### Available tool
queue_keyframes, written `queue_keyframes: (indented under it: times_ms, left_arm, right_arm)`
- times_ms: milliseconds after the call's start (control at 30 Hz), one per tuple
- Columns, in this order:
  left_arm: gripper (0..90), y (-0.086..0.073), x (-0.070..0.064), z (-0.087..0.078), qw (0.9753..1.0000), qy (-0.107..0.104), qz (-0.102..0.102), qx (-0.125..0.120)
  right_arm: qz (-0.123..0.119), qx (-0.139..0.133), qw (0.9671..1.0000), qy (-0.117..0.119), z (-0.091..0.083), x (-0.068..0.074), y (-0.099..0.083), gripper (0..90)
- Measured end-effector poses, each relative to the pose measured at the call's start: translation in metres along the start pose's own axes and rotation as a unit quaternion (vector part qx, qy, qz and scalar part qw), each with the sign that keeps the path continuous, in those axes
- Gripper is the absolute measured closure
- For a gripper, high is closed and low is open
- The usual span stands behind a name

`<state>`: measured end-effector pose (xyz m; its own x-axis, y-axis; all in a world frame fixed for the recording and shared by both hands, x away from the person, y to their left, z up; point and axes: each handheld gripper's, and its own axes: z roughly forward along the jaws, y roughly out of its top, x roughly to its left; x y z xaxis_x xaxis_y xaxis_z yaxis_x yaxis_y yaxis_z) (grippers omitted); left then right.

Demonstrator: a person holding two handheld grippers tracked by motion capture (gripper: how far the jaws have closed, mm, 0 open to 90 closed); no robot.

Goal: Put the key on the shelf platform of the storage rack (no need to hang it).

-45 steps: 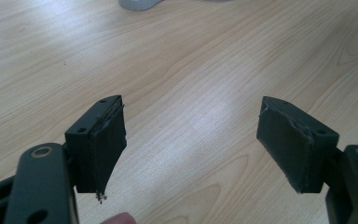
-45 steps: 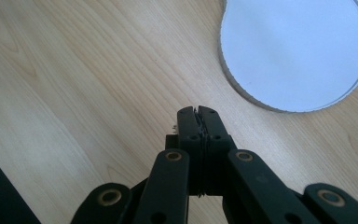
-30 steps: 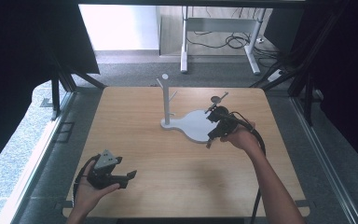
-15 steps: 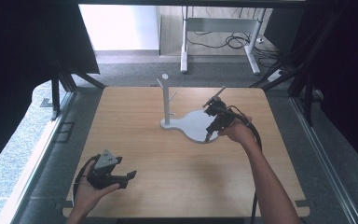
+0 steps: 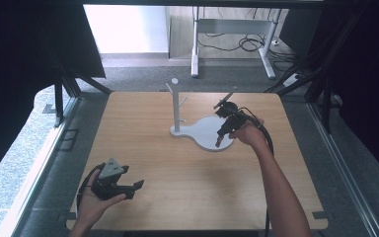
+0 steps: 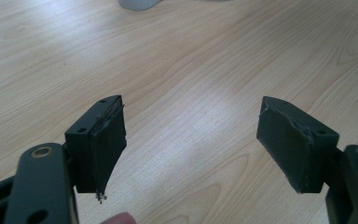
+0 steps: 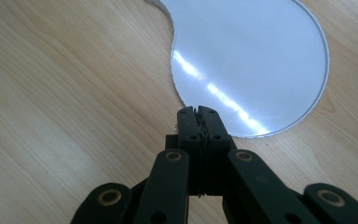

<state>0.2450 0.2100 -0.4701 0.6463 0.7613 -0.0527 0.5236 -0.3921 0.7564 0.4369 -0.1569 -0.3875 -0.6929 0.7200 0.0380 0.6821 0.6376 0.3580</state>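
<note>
**Over the white base, right jaws pressed together**

At two o'clock on the table (image 5: 143,148), your right gripper (image 5: 220,139) hangs closed and empty above the white stand base (image 7: 261,60); its post (image 5: 175,106) stands toward ten o'clock from the tips. Your left gripper (image 6: 191,140) rests spread wide at seven o'clock, well apart.

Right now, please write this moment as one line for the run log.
left gripper: open, empty, near table edge | right gripper: shut, empty, above white stand base | wooden table: otherwise bare

Grey carpet floor (image 5: 143,79), white desk legs (image 5: 195,44) with tangled cables (image 5: 242,43), dark curtains (image 5: 24,59) at both sides
</note>
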Motion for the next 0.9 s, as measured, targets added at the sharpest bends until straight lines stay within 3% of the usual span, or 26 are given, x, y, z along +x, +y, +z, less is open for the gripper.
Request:
queue_keyframes:
  times_ms: [900]
  left_arm:
    - [24.0,0.000,-0.002,0.003,1.0000,-0.007,0.002,0.003]
  right_arm:
    - [0.015,-0.003,0.9999,0.003,0.018,-0.013,0.027,89.4]
